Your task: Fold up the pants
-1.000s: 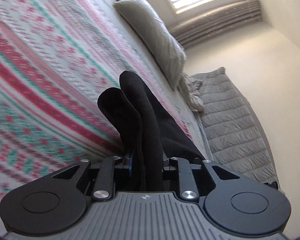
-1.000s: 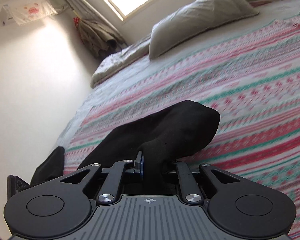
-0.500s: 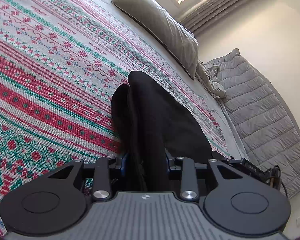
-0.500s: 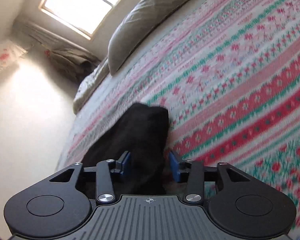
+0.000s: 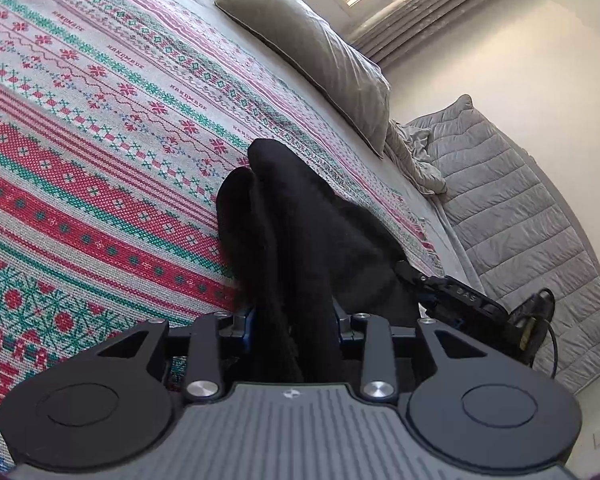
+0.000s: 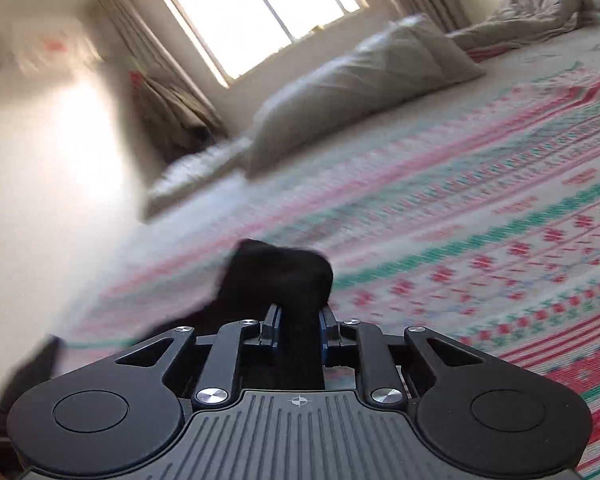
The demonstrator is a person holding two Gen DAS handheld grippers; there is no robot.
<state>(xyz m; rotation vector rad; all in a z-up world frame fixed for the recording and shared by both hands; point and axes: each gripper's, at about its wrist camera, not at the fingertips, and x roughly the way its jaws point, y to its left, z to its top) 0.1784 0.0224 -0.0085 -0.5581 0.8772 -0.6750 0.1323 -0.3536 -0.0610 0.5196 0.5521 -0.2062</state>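
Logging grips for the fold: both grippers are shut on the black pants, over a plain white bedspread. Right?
Not quite. The bedspread is patterned in red, green and white bands, as the left wrist view shows. The left gripper and right gripper are each shut on the black pants.

The word "HANDMADE" is woven again and again into the striped bedspread (image 5: pixel 100 92), in small red capitals along the pale bands (clearest in the left wrist view). A black device (image 5: pixel 466 300) at the bed's right edge bears pale letters, too small to read. The right wrist view is too blurred for any text.
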